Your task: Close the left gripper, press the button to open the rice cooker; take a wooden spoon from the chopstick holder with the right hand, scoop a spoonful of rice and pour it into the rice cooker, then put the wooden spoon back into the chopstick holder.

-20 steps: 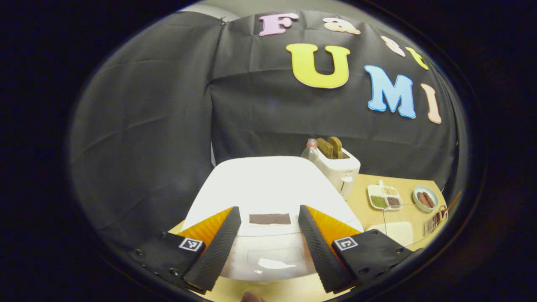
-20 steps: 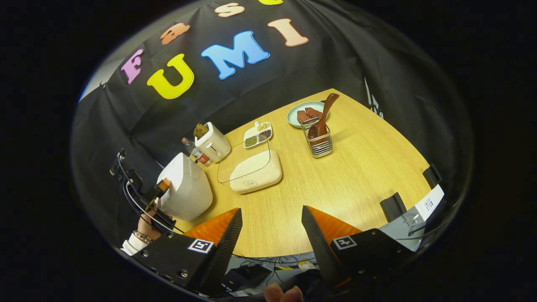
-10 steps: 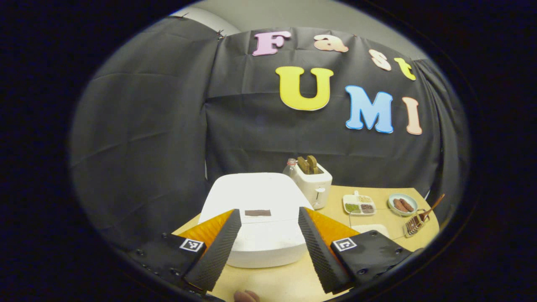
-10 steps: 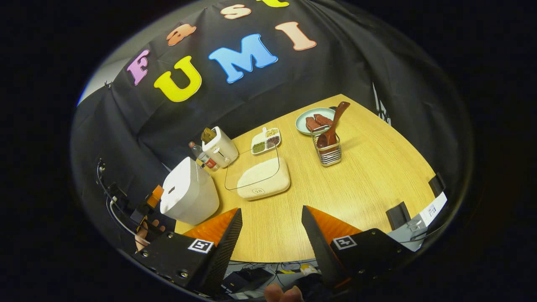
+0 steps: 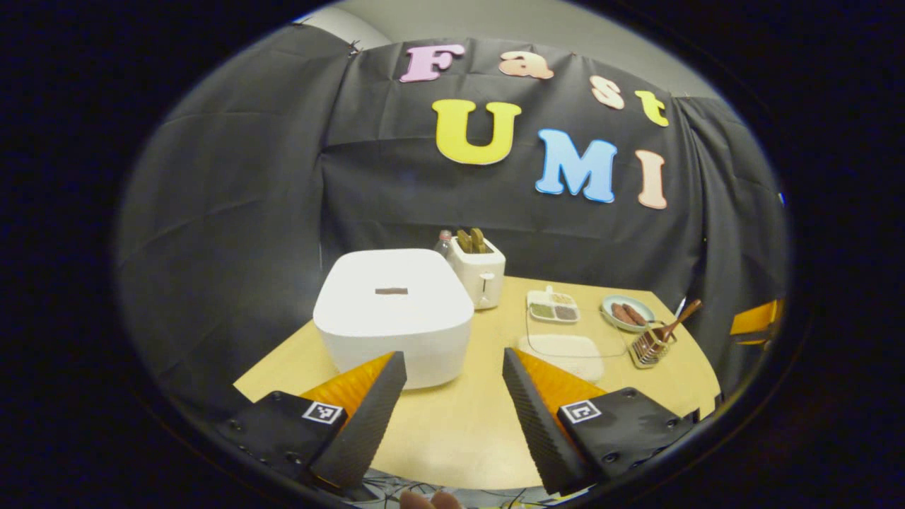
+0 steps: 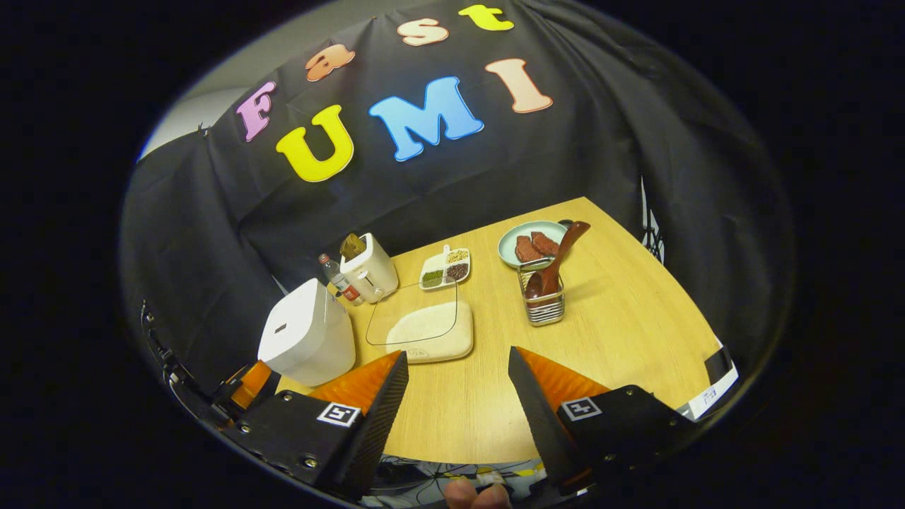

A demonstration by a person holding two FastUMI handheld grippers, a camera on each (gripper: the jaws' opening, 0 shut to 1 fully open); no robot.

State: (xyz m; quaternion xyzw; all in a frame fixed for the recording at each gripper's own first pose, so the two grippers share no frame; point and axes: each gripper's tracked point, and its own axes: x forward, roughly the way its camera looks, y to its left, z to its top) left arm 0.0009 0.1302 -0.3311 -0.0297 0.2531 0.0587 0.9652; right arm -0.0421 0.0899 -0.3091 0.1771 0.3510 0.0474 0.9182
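Note:
The white rice cooker [image 5: 393, 318] [image 6: 307, 341] stands at the table's left with its lid down. My left gripper [image 5: 452, 410] hangs open in front of it, well short of its front wall, nothing between the fingers. A wire chopstick holder [image 5: 652, 346] [image 6: 543, 302] holds the brown wooden spoon [image 5: 677, 326] [image 6: 558, 258], which leans up to the right. A flat white container of rice [image 5: 565, 346] [image 6: 431, 332] with a clear lid raised over it lies between cooker and holder. My right gripper [image 6: 458, 417] is open above the table's near edge, far from the holder.
A white toaster [image 5: 479, 272] [image 6: 368, 268] and a bottle [image 6: 332, 272] stand behind the cooker. A divided dish of grains [image 5: 553, 309] [image 6: 445, 267] and a plate of brown pieces [image 5: 628, 312] [image 6: 530, 244] sit at the back. Black cloth walls close in left and behind.
My left gripper has drawn back from the cooker, which has shrunk from close up to a full view. The lid stays down. My right gripper has pulled back a little.

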